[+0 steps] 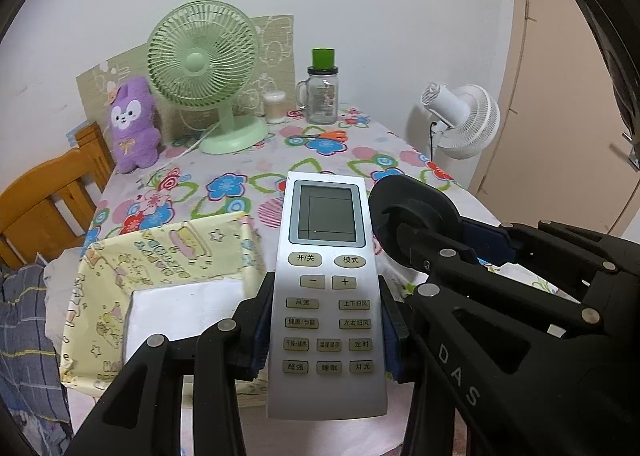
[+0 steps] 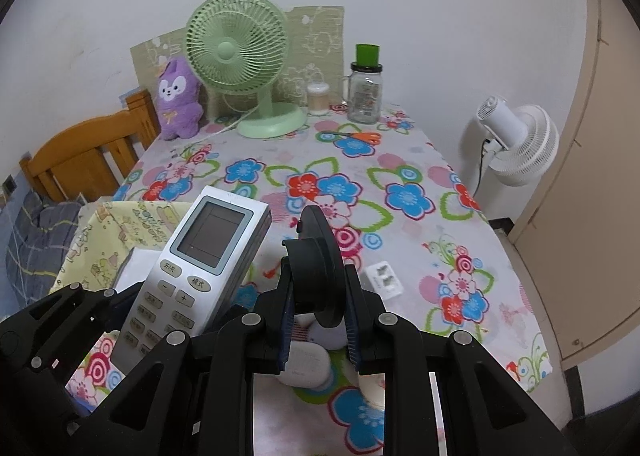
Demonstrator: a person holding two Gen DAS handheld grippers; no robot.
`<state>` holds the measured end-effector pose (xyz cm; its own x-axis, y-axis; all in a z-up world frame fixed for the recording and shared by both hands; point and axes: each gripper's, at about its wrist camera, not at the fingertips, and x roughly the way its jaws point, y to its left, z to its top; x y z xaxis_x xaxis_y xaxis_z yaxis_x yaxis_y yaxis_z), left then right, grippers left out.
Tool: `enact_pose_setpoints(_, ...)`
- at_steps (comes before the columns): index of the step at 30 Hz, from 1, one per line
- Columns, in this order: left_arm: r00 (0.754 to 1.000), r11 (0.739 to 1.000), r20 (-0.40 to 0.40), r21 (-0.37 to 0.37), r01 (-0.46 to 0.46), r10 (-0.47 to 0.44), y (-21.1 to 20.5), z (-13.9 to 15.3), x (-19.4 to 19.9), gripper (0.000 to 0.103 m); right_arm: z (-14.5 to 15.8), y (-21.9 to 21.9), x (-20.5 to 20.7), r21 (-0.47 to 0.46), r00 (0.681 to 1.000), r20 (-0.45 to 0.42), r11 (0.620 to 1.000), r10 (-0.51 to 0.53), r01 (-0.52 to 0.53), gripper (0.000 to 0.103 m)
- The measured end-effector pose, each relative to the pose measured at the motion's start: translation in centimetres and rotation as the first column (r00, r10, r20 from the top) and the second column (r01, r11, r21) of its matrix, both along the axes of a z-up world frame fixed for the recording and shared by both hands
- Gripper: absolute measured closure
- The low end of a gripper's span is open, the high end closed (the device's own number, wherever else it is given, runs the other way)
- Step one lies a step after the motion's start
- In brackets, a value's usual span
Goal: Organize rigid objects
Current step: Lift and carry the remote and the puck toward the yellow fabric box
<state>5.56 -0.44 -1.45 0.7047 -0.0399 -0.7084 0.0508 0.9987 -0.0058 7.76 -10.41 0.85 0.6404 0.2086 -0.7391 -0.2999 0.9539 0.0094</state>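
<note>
Two fans, a green one (image 1: 202, 55) and a white one (image 1: 466, 119), flanked the floral table (image 2: 400, 159), with a plush (image 1: 132, 123), jar (image 1: 322, 95) and scissors (image 1: 326, 135) behind. The left gripper (image 1: 326, 332) clamped one remote (image 1: 326, 296), screen end pointing away, above a yellow box (image 1: 120, 276). The right gripper (image 2: 318, 320) pinched a black disc (image 2: 320, 264) on edge.
</note>
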Motion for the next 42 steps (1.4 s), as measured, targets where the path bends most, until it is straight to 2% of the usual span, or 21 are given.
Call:
enact_pose_setpoints(18,0.998,0.999,-0.040,-0.008,-0.039,0.039,5.9,0.4,0.3,0.057,0.3,6.5,0.7,0.005,0.996,-0.035,0.997,0.077,-0.077,0.078)
enact_pose_setpoints(35,0.993,0.995,-0.077,-0.019,-0.095,0.093,11.1,-0.5,0.3,0.057,-1.0,12.6,1.4,-0.003,0.986,-0.080,0.989,0.145,-0.146,0.078)
enact_pose_setpoints(42,0.987,0.993,-0.115,-0.016,-0.115,0.113,13.2,-2.1,1.3,0.057,-2.6,14.7,2.6,-0.010,0.982,-0.117,0.988,0.150,-0.152,0.078)
